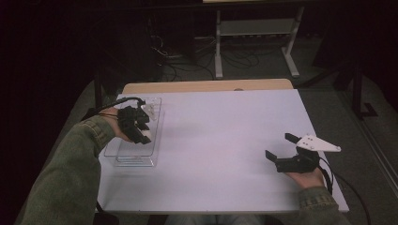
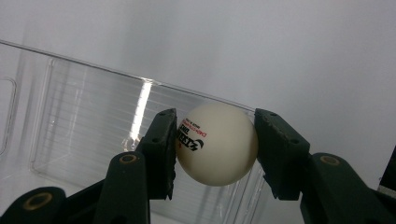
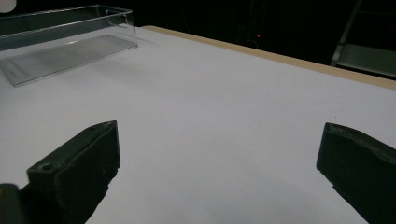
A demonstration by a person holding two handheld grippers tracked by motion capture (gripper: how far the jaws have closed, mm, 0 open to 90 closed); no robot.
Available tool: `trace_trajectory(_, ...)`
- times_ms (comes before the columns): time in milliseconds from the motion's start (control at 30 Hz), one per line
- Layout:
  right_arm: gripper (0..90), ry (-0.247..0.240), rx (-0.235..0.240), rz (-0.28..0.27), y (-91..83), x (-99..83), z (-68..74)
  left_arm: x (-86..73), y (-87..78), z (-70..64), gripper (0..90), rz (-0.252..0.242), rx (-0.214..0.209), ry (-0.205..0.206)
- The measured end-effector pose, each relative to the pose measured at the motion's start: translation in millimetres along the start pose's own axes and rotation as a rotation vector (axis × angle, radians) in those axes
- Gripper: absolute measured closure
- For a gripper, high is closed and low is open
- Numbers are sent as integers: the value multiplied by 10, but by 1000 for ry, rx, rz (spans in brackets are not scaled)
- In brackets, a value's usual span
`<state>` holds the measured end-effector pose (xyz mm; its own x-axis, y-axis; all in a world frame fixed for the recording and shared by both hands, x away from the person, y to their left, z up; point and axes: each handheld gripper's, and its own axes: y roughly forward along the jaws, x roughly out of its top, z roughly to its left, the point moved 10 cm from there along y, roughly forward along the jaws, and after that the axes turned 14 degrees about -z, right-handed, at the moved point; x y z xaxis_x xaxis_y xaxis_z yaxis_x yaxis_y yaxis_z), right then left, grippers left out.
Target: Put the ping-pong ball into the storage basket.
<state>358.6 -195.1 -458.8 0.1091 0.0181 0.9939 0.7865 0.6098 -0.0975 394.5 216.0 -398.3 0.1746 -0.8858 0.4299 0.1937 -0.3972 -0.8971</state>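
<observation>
Over the clear plastic tray [image 1: 133,154] at the left side of the white table [image 1: 220,140], the left claw [image 1: 143,123] is held by a hand in a green sleeve. Between its 2 black jaws a white table-tennis ball [image 2: 215,144] is clamped, as seen in the left gripper view; black and red print is carried on the ball's left face, just beside the left jaw. Both jaw pads are pressed against the ball's sides. Behind and below the ball, the tray's ribbed transparent floor and its thin upper rim [image 2: 116,74] are seen, so the ball is held above the tray's inside rather than resting on it. Whether the ball touches the tray cannot be told.

Near the table's right front edge, the right claw [image 1: 280,149] is held low above the bare surface, well apart from the tray. Its jaws are spread wide and nothing is gripped between them; in the right gripper view only white tabletop is seen between the 2 black jaw tips. A grey three-cornered plate [image 1: 319,143] is carried on top of it. In that same view the tray [image 3: 65,51] is seen far off at the upper left, and the table's wooden far edge [image 3: 280,58] is crossed behind by dark floor.
</observation>
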Motion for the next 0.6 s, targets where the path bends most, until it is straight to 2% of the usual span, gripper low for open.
trace_trajectory(600,0,-6,4,0,2,0,6,-122,177,-32,508,29,-30,-11)
